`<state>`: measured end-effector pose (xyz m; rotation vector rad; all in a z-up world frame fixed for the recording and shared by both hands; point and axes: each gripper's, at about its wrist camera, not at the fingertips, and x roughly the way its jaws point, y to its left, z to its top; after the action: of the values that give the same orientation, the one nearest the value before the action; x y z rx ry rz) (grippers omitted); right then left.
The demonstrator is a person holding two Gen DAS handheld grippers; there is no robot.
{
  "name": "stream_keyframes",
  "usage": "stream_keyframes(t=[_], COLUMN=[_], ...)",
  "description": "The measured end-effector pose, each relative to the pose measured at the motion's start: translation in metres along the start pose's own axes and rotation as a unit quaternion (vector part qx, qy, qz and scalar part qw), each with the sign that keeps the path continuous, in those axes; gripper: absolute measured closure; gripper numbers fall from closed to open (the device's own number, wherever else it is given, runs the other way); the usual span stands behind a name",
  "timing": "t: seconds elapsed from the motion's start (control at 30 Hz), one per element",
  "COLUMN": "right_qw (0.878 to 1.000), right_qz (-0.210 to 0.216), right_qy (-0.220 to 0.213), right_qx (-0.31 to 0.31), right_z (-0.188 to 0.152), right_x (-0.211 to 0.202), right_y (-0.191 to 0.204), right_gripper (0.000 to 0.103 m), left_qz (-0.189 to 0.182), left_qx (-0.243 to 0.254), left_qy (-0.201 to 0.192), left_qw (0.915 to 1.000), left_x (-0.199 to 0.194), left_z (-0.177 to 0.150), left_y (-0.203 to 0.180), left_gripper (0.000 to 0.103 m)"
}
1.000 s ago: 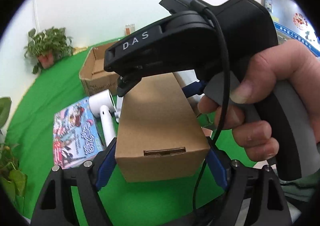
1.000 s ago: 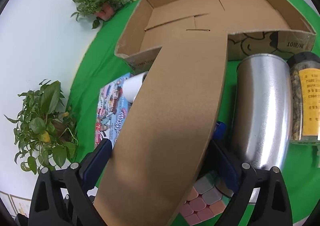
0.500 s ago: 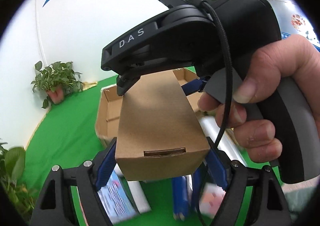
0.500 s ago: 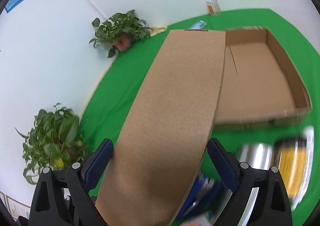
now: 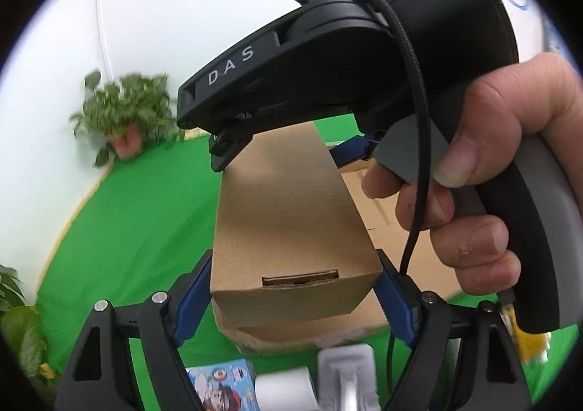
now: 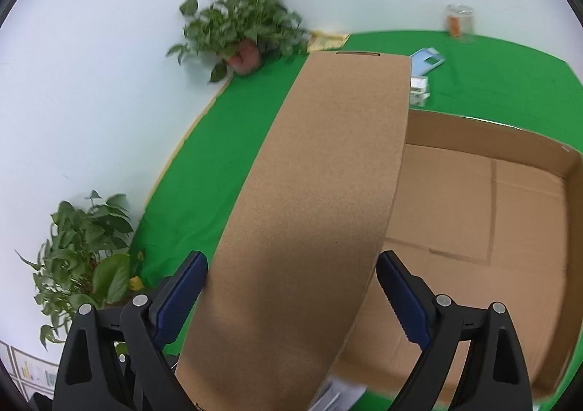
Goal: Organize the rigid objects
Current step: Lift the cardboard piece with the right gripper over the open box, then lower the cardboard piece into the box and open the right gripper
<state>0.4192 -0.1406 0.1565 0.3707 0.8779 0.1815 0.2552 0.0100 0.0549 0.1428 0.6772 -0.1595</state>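
A long closed brown cardboard box [image 5: 291, 221] is held in the air by both grippers, one at each end. My left gripper [image 5: 295, 298] is shut on its near end. My right gripper [image 6: 291, 298] is shut on the other end [image 6: 309, 214], and its black body [image 5: 349, 57] with the hand fills the upper left wrist view. An open shallow cardboard tray [image 6: 484, 229] lies on the green table [image 6: 218, 163], under and to the right of the box; it also shows in the left wrist view [image 5: 397, 225].
Two potted plants [image 6: 240, 32] [image 6: 83, 250] stand along the white wall at the left. A glass jar [image 6: 459, 21] and small blue and white packs [image 6: 424, 65] lie at the far table edge. A picture book [image 5: 222, 385] and white objects [image 5: 346, 371] lie below the left gripper.
Both grippers have carried the box upward and over toward the open tray. The steel tumbler, the jar and the cube have dropped out of the right wrist view.
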Motion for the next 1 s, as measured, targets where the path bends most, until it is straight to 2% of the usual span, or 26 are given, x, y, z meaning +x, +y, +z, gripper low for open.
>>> stream_keyframes(t=[0.17,0.37,0.43,0.57,0.7,0.73,0.8,0.83,0.87,0.9,0.93,1.0], right_qw=[0.999,0.995,0.993,0.987,0.987,0.99,0.992,0.992,0.991,0.991,0.99,0.986], right_qz=[0.019,0.04,0.049,0.101,0.109,0.097,0.08,0.074,0.068,0.064,0.062,0.094], right_qy=[0.046,0.082,0.086,0.089,0.074,0.069,0.058,0.06,0.066,0.074,0.085,0.095], right_qx=[0.021,0.047,0.059,0.091,0.09,0.082,0.08,0.085,0.09,0.093,0.093,0.101], right_z=[0.027,0.024,0.022,0.02,0.012,0.011,0.002,-0.005,-0.009,-0.017,-0.025,-0.038], right_x=[0.081,0.151,0.161,0.166,0.148,0.141,0.123,0.118,0.116,0.119,0.123,0.133], right_y=[-0.037,-0.061,-0.066,-0.08,-0.08,-0.08,-0.085,-0.089,-0.094,-0.098,-0.1,-0.098], right_gripper=[0.01,0.009,0.008,0.008,0.009,0.013,0.038,0.045,0.058,0.066,0.069,0.068], left_qz=[0.008,0.023,0.031,0.039,0.003,0.002,0.011,0.013,0.01,0.0,-0.013,-0.033], left_qx=[-0.01,-0.02,-0.027,-0.062,-0.096,-0.093,-0.083,-0.086,-0.092,-0.102,-0.11,-0.115], left_qy=[0.06,0.12,0.136,0.13,0.122,0.119,0.119,0.121,0.124,0.13,0.135,0.151], left_qw=[0.9981,0.9923,0.9898,0.9888,0.9879,0.9886,0.9893,0.9889,0.9879,0.9862,0.9846,0.9813], left_x=[0.06,0.096,0.1,0.09,0.075,0.075,0.075,0.077,0.079,0.084,0.088,0.098], left_z=[-0.008,-0.023,-0.023,-0.021,-0.026,-0.027,-0.031,-0.034,-0.036,-0.038,-0.039,-0.043], left_y=[0.017,0.035,0.043,0.066,0.09,0.092,0.096,0.097,0.099,0.105,0.107,0.109], left_gripper=[0.021,0.021,0.021,0.021,0.021,0.021,0.021,0.021,0.021,0.021,0.021,0.022])
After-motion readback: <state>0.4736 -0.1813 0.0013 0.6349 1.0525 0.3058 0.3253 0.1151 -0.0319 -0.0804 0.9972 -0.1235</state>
